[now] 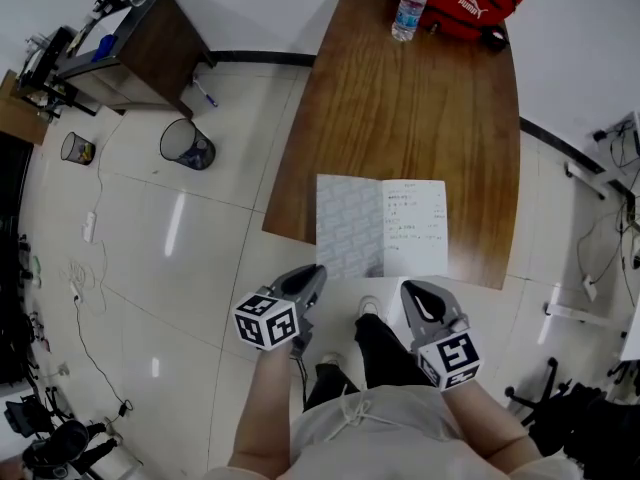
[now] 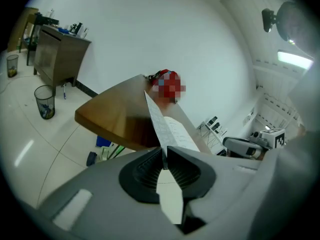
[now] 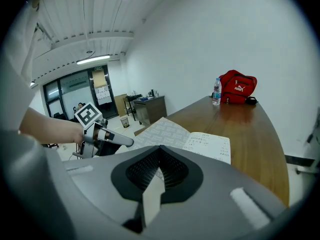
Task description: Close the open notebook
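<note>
Notebook (image 1: 381, 226) on table (image 1: 420, 118), near edge, bottle (image 1: 408, 10) beside bag (image 1: 475, 0), far end

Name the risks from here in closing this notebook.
The left hand-held gripper is shut on only the thin edge of the left cover of the notebook, so the cover may slip free or crease. The notebook lies at the near edge of the table and the right hand-held gripper is off it, so the pull may drag it off.
</note>
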